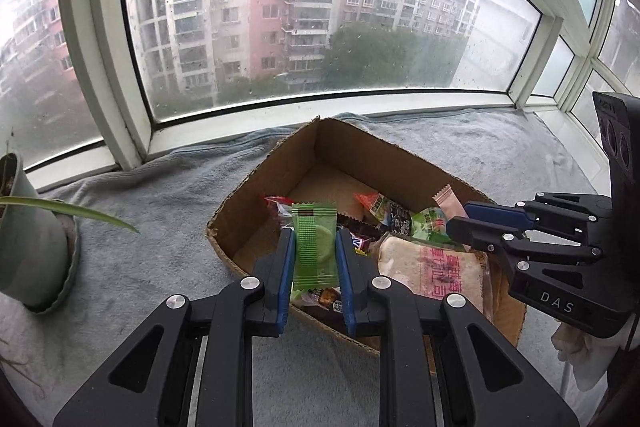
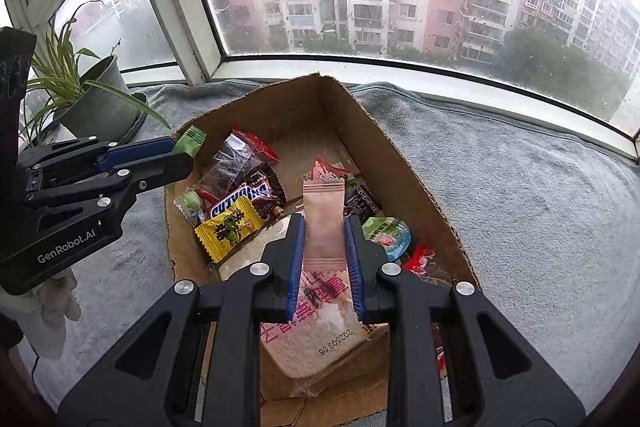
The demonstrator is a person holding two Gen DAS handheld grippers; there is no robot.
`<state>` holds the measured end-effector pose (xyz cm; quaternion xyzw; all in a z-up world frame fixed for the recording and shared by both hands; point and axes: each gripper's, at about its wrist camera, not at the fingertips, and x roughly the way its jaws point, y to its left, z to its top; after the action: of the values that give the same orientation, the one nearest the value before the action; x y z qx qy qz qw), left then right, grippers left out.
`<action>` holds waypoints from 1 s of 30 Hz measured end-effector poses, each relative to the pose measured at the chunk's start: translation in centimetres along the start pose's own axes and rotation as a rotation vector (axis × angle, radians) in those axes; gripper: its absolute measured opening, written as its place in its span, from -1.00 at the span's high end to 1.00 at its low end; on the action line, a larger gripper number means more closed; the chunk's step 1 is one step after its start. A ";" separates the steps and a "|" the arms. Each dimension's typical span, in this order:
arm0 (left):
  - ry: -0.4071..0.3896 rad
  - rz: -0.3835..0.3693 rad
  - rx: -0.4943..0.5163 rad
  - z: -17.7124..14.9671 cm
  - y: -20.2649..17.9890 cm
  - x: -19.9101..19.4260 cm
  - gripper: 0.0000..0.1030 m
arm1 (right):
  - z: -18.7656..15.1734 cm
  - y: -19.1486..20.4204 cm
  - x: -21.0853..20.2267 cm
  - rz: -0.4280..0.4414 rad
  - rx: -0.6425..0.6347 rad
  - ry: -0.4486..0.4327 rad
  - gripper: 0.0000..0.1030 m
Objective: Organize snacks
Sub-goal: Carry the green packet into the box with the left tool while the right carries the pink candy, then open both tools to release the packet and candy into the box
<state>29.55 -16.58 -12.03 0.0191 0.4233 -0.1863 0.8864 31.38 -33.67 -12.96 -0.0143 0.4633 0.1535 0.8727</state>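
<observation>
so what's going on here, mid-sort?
A person holds a tool in each hand over the cardboard box of snacks on the grey blanket. The left tool is shut on a green packet; the right tool is shut on a pink sachet. Both packets hang above the box, not yet dropped in.

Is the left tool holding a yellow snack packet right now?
No, the left tool is shut on a green packet; the yellow packet lies in the cardboard box.
</observation>
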 end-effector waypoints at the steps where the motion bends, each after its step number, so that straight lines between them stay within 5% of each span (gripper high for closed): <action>1: 0.001 0.000 0.003 0.0 0.0 0.1 0.64 | 0.1 0.0 0.1 0.005 0.002 0.002 0.59; 12: 0.026 -0.013 0.002 0.0 -0.2 1.5 0.61 | -0.3 -0.2 0.9 -0.016 0.005 0.022 0.57; 16: 0.031 -0.005 0.010 -0.1 -0.5 1.5 0.57 | -0.4 -0.2 0.5 -0.028 -0.003 0.006 0.01; 25: 0.021 -0.007 0.019 -0.2 -0.8 0.9 0.42 | -0.7 0.1 -0.6 -0.040 -0.013 0.001 -0.02; 28: 0.010 -0.009 0.018 -0.3 -0.8 0.4 0.14 | -1.0 0.5 -1.1 -0.060 -0.022 -0.005 -0.29; 30: 0.005 -0.010 0.017 -0.2 -0.9 0.1 0.13 | -1.2 0.7 -1.7 -0.071 -0.025 -0.017 -0.33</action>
<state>29.17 -17.36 -12.09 0.0249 0.4240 -0.1942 0.8843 29.34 -33.63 -12.19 -0.0404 0.4530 0.1282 0.8813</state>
